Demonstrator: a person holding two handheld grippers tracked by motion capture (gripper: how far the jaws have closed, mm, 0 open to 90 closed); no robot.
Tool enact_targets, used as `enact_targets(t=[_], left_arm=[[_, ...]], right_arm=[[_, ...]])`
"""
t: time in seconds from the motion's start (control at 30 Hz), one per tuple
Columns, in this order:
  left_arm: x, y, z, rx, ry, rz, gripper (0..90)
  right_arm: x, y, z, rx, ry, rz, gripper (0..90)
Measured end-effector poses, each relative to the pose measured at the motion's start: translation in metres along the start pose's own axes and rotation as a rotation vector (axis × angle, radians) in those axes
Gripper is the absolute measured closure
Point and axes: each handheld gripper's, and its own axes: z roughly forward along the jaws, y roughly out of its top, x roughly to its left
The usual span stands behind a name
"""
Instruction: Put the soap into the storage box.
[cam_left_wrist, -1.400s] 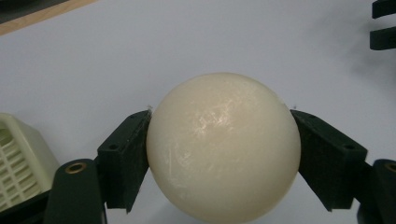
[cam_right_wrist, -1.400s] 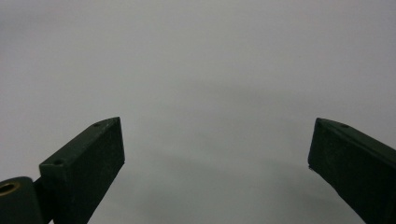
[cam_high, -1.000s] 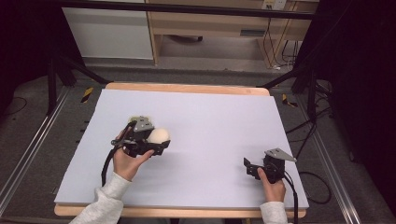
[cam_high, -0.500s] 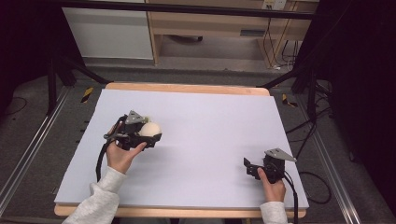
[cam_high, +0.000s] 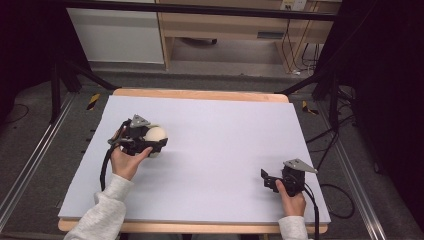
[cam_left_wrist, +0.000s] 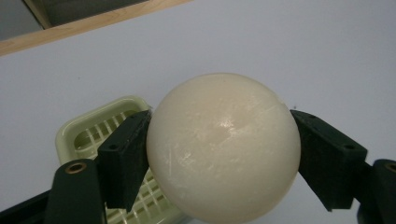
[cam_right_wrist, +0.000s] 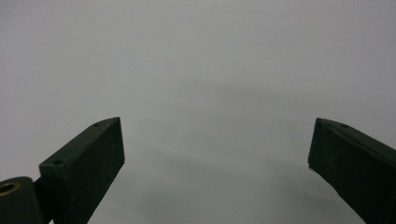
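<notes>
1. Ball (cam_left_wrist: 223, 147): cream, smooth and glossy, clamped between the two black jaws of the left tongs (cam_left_wrist: 223, 154), one jaw pressing on each side of it.
2. In the high view the ball (cam_high: 155, 135) sits at the left part of the counter (cam_high: 225, 150), held in the left tongs (cam_high: 150, 142) by the person's left hand (cam_high: 125, 162).
3. Basket (cam_left_wrist: 100, 135): pale green plastic, with a slotted grid bottom, lies on the counter below and behind the ball in the left gripper view; whether the ball touches it cannot be told.
4. Right tongs (cam_high: 267, 180): held low near the counter's front right corner by the right hand (cam_high: 290, 200), well apart from the ball.
5. In the right gripper view the right tongs (cam_right_wrist: 217, 149) stand wide apart with nothing between the jaws, over bare pale surface.
6. Counter: covered with a pale lilac sheet, with a wooden edge (cam_high: 200, 94) showing at the far side.
7. Writing: no brand, label or lettering is readable on the ball, the basket or the tongs; fine scratches mark the ball's surface.
8. Sleeves (cam_high: 100, 215): light grey, coming in from the bottom edge of the high view.
</notes>
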Motion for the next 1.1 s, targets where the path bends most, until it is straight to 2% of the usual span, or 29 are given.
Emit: enact_targets(t=[0.5, 0.73, 1.1], left_arm=[[0.024, -0.003, 0.004, 0.010, 0.038, -0.044, 23.9], [0.030, -0.005, 0.007, 0.012, 0.050, -0.064, 23.9], [0.040, -0.010, 0.017, 0.048, 0.065, -0.079, 23.9]], right_arm=[[0.000, 0.000, 0.000, 0.001, 0.002, 0.000, 4.0], [0.000, 0.000, 0.000, 0.000, 0.001, 0.000, 4.0], [0.000, 0.000, 0.000, 0.000, 0.002, 0.001, 4.0]])
